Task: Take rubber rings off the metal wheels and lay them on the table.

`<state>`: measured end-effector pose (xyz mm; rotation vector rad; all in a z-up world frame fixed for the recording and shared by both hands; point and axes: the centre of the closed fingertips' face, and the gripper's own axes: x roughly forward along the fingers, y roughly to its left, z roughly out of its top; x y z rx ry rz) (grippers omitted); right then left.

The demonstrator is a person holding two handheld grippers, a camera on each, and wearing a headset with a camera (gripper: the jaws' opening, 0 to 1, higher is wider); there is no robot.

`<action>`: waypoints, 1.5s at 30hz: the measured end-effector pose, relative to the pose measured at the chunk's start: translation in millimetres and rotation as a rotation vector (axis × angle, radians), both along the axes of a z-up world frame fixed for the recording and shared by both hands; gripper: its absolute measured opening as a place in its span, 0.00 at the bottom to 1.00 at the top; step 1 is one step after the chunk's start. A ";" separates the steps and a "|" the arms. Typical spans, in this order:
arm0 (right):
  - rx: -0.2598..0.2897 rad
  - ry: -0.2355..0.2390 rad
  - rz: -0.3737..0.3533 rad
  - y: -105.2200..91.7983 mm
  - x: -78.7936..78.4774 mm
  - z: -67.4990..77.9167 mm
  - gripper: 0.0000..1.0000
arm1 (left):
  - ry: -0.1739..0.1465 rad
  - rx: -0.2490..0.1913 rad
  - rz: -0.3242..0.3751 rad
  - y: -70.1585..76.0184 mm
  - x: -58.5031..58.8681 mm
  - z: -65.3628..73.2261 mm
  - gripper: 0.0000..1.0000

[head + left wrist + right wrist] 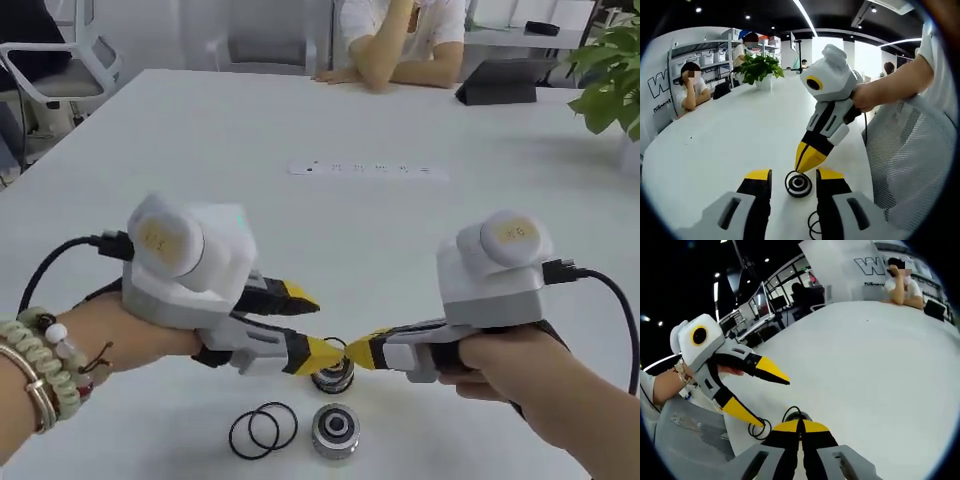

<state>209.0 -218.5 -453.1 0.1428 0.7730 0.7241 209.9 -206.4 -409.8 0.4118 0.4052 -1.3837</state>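
- Tongs, left (322,326): spread wide, holding nothing. One tip is up in the air and the other is low, just left of the first wheel (333,376).
- In the left gripper view the first wheel sits between the two left tips, slightly ahead of them. Contact can't be judged.
- Right tongs (359,352): pressed together, coming in from the opposite side, point down at the first wheel's upper rim.
- Can't tell if the right tips have the rubber ring (788,186) nipped. It shows as a black band round that wheel, with a thin black arc standing just above the rim in the head view.
- First wheel lies flat on the white surface (400,230), bore pointing straight up. It's round, so no long axis.
- Second wheel (335,431) is closer to the person, just beside the first, also flat with bore up. It's clear of both tongs.
- Two loose rings (262,430) lie flat on the surface left of the second wheel, overlapping. The pair runs left-right in the head view.
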 end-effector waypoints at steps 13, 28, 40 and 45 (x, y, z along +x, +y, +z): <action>-0.002 -0.005 0.002 0.9 0.9 0.8 0.00 | -0.059 0.048 -0.057 40.6 -25.3 14.1 0.50; 0.019 -0.043 -0.009 3.1 5.2 17.1 0.00 | -0.066 -0.029 0.047 97.2 -41.3 42.6 0.72; 0.063 -0.077 0.033 20.4 1.8 33.9 0.00 | -0.011 -0.053 0.177 130.5 -51.4 31.3 0.80; 0.091 -0.075 0.064 30.6 -4.7 38.0 0.00 | 0.015 -0.038 0.206 137.2 -57.8 19.5 0.82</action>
